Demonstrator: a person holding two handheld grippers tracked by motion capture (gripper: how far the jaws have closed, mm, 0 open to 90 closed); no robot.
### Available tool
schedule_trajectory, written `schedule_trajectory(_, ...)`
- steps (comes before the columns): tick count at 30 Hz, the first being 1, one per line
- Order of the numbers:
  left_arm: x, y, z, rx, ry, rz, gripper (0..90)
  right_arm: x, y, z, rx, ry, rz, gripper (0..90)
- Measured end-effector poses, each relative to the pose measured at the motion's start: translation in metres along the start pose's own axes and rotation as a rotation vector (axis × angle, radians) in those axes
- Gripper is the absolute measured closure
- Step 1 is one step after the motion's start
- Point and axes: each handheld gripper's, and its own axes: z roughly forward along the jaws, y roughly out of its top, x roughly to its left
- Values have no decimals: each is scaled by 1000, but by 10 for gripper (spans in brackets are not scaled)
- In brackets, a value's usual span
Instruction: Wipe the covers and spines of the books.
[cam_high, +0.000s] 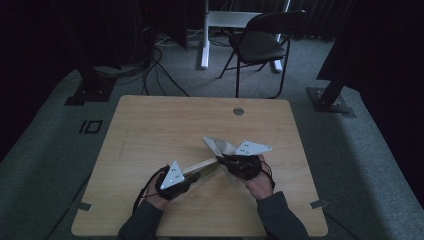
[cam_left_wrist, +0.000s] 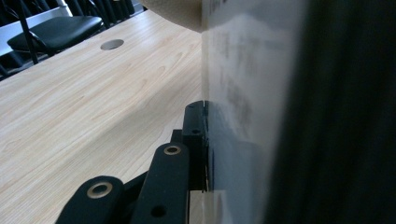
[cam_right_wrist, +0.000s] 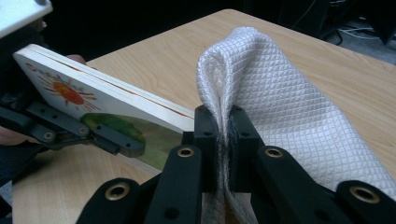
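My left gripper (cam_high: 196, 175) is shut on a thin painted board (cam_high: 202, 165) and holds it off the wooden table (cam_high: 150, 125), pointing right. In the left gripper view my left gripper (cam_left_wrist: 247, 126) clamps the board's pale face (cam_left_wrist: 233, 79). The right gripper view shows the board (cam_right_wrist: 93, 93) with a sun and green painted on it, and the left gripper's jaw (cam_right_wrist: 74, 133) lying along its edge. My right gripper (cam_right_wrist: 224, 123) is shut on a folded white waffle cloth (cam_right_wrist: 275, 93). In the high view the cloth (cam_high: 217, 145) meets the board's right end at my right gripper (cam_high: 226, 160).
A round cable hole (cam_high: 238, 111) sits near the table's far edge. Behind the table stand a black folding chair (cam_high: 260, 42) and a white desk leg (cam_high: 204, 35). Cables (cam_high: 155, 65) run over the carpet at the back left.
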Motion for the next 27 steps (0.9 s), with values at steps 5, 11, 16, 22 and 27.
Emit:
schedule_trajectory(5,0,0,0,0,1,1,778,3,2,1,1,7,-9,845)
schedule_trajectory(11,0,0,0,-1,3,1,779,7,4,2,-1,17,-22,845)
schedule_trajectory(16,0,0,0,-1,3,1,778,10,6,2,-1,28,-32,845)
schedule_trajectory(22,0,0,1,-1,2,1,778,15,8,3,-2,38,-42,845)
schedule_trajectory(27,0,0,1,-2,2,1,778,20,11,4,-5,59,-60,845)
